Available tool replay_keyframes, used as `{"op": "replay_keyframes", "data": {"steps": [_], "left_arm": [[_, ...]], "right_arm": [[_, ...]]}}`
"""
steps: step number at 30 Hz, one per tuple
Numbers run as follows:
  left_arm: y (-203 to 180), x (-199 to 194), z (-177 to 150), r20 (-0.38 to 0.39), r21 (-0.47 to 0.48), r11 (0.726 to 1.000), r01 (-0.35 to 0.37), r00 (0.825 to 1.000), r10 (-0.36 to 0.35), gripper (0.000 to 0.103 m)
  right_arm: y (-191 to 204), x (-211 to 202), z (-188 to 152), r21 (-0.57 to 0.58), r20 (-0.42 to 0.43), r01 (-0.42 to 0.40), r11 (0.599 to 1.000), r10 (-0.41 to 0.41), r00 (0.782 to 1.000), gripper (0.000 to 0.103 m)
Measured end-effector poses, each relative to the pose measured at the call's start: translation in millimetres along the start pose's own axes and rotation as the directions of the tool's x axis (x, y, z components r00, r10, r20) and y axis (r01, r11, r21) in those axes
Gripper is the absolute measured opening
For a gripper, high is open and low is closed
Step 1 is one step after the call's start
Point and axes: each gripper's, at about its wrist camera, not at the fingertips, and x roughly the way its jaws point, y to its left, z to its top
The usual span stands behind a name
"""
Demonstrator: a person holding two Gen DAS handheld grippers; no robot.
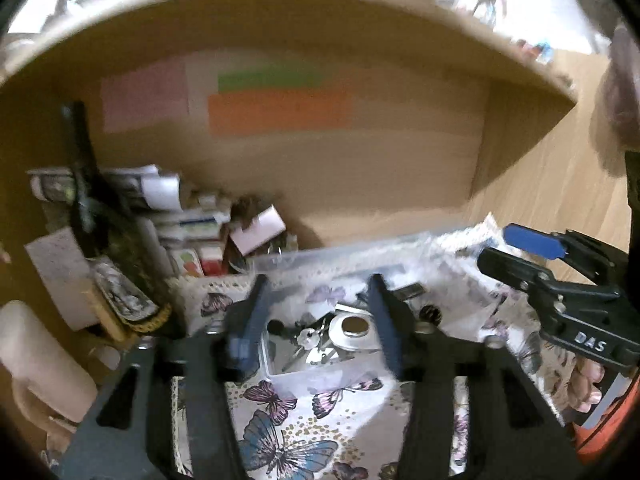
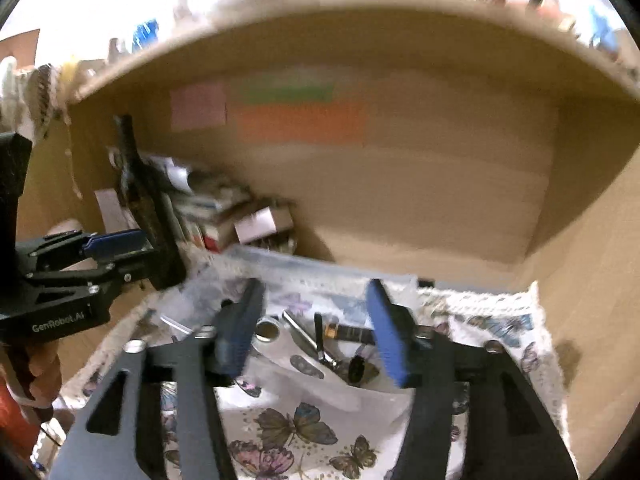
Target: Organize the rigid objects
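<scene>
The desk alcove is open on its right half: the back wall [image 2: 440,184] and the right side panel [image 2: 592,200] stand bare, and the butterfly cloth [image 2: 500,328] toward the right edge carries nothing. The left back corner is blocked by a pile of boxes [image 1: 192,232] with a dark upright bottle [image 1: 82,168] in front of them. A clear bin [image 1: 312,264] of small metal parts sits mid-cloth, open on top and reachable from above. The shelf [image 1: 304,12] overhead caps the room above. The right gripper [image 1: 532,248] crowds the bin's right side in the left wrist view.
</scene>
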Motion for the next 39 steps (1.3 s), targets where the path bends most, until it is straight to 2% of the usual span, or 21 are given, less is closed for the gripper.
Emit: {"op": "replay_keyframes", "data": {"steps": [1, 3, 5, 7, 10, 13, 16, 39], "left_arm": [[-1.5, -11.2, 0.0, 0.021, -0.005, 1.0, 0.007, 1.0, -0.007, 0.056], [-3.3, -26.0, -0.4, 0.043, -0.009, 1.0, 0.019, 0.999, -0.018, 0.058], [-6.3, -42.7, -2.5, 0.074, -0.012, 1.0, 0.02, 0.997, -0.019, 0.068], [-9.5, -55.8, -6.3, 0.108, -0.012, 1.0, 0.017, 0.994, -0.015, 0.083], [-14.8, -70.2, -12.4, 0.139, -0.004, 1.0, 0.02, 0.99, -0.019, 0.089], [-18.9, -80.9, -19.6, 0.165, -0.003, 1.0, 0.018, 0.986, -0.018, 0.098], [-20.1, -88.4, -24.7, 0.175, -0.011, 1.0, 0.024, 0.984, -0.021, 0.099], [-26.6, -95.8, -29.7, 0.196, 0.007, 1.0, 0.031, 0.98, -0.031, 0.101]], "right_arm": [[1.8, -11.0, 0.6, 0.0, 0.028, 0.006, 1.0, -0.006, 1.0, 0.069], [4.0, -30.0, 0.8, 0.003, 0.075, 0.015, 1.0, -0.015, 0.997, 0.078], [6.1, -48.0, -1.3, 0.013, 0.11, 0.016, 1.0, -0.017, 0.994, 0.085], [7.4, -61.5, -4.5, 0.026, 0.131, 0.013, 1.0, -0.017, 0.991, 0.091], [8.7, -77.5, -10.0, 0.051, 0.163, 0.011, 0.999, -0.019, 0.986, 0.103], [10.3, -84.3, -15.0, 0.059, 0.176, 0.027, 0.998, -0.037, 0.984, 0.103], [11.8, -90.6, -19.7, 0.063, 0.177, 0.038, 0.997, -0.048, 0.983, 0.103], [13.2, -92.9, -28.5, 0.072, 0.17, 0.051, 0.996, -0.062, 0.984, 0.103]]}}
